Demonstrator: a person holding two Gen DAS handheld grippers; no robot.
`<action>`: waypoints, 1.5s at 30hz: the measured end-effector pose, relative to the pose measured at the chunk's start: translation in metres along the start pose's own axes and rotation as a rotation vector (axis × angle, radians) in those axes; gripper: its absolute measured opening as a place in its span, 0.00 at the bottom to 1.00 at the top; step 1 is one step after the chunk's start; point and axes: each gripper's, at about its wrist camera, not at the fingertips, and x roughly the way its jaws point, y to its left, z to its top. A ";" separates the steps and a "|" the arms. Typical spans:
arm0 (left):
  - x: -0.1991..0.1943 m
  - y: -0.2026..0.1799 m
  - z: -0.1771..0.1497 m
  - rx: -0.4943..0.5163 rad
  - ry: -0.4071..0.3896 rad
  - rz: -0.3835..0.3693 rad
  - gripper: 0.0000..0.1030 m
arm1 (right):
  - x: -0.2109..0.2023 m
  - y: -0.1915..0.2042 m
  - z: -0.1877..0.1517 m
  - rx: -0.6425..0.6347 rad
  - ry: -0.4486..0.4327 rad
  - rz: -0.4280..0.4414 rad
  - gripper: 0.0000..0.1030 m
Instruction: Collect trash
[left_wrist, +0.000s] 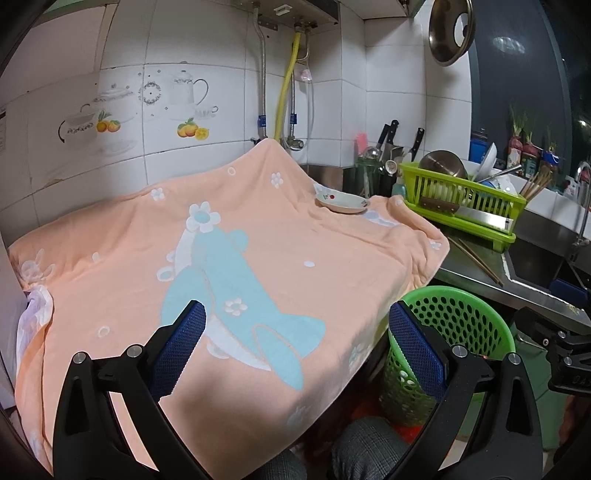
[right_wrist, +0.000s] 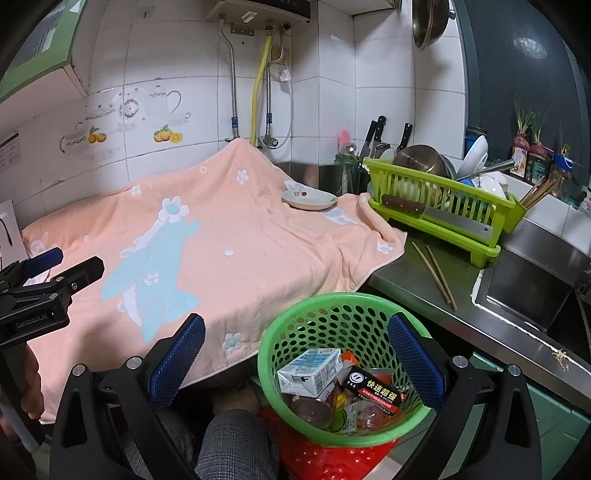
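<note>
Scanning from the left, the left gripper (left_wrist: 295, 343) hovers over the peach towel (left_wrist: 258, 251) that covers the desk, its blue-padded fingers (left_wrist: 181, 343) spread wide with nothing between them. No loose trash shows on the towel under it; only a small white dish (left_wrist: 341, 202) sits at the far edge, and whether that counts as trash I cannot tell. Further right, the right gripper (right_wrist: 295, 354) is likewise spread and empty, hanging directly above the green perforated basket (right_wrist: 295, 314), which stands below the desk's front edge on something red. The collected trash lies inside it: a white-and-blue milk carton (right_wrist: 310, 373), a black box with Chinese lettering (right_wrist: 373, 387) and a clear round lid or cup (right_wrist: 312, 411). On the bare steel beyond the towel lie two chopsticks (right_wrist: 436, 273), their long axis running away from the fingers toward the green dish rack (right_wrist: 436, 210). If anything remains to gather, it lies on the right gripper's side, nearer that hand than the left.
</note>
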 end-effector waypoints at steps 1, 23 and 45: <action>-0.001 0.000 0.000 -0.001 -0.002 0.000 0.95 | -0.001 0.001 0.000 -0.001 -0.002 -0.001 0.93; -0.015 -0.003 0.000 -0.002 -0.028 0.004 0.95 | -0.012 0.006 0.000 -0.007 -0.022 -0.002 0.93; -0.018 -0.004 0.002 0.002 -0.028 -0.002 0.95 | -0.018 0.007 0.001 -0.004 -0.030 -0.003 0.93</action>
